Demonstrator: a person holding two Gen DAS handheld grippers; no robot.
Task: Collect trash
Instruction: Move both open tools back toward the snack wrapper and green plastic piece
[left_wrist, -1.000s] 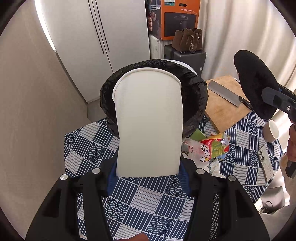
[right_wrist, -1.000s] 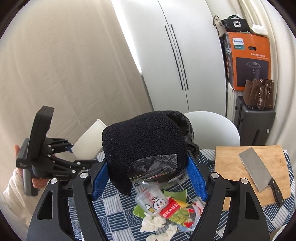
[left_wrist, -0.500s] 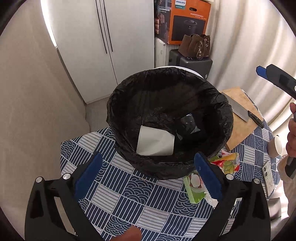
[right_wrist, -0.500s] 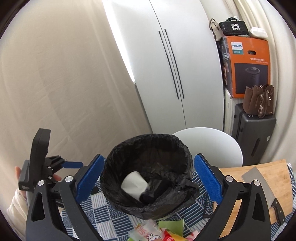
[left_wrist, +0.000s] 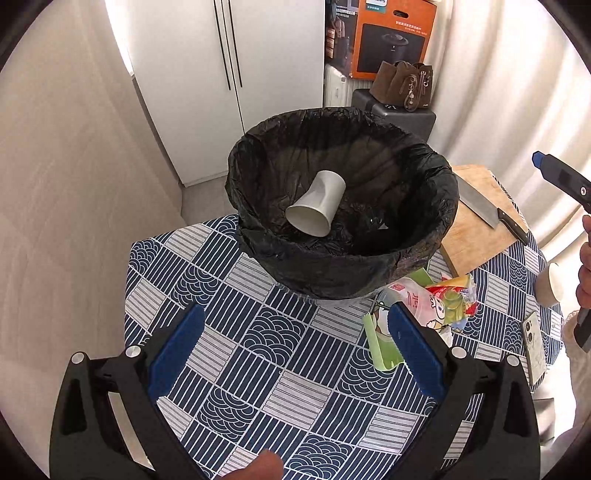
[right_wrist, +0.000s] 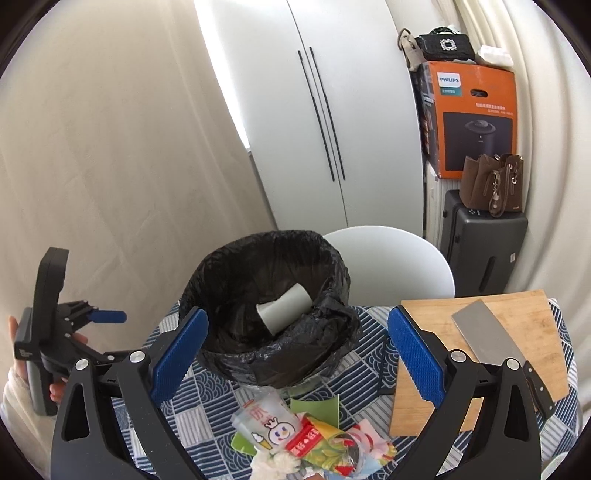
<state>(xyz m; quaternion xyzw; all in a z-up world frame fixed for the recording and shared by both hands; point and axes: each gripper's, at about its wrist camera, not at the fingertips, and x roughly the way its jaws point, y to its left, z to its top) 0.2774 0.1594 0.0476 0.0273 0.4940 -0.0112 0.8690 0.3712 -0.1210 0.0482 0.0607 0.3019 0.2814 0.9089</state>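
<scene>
Both grippers spread wide, holding nothing: left gripper (left_wrist: 295, 354) and right gripper (right_wrist: 297, 354) near the bin (left_wrist: 343, 273). Paper cup (left_wrist: 317, 208) lies inside; wrappers (right_wrist: 310, 439) beside the bin on the table (left_wrist: 258, 354).

A tall white cupboard (right_wrist: 317, 122) with two doors stands at 12 o'clock. Bright light shines down its left edge. A pale curtain (right_wrist: 110, 147) hangs at 9 o'clock. At 2 o'clock an orange box (right_wrist: 476, 114) sits on top of other things, and a black bag (right_wrist: 445, 46) rests on it. A brown bag (right_wrist: 493, 190) sits on a dark suitcase (right_wrist: 480, 251) below. A white chair (right_wrist: 391, 258) stands behind the worktop (left_wrist: 258, 350), which has a blue and white cloth.
</scene>
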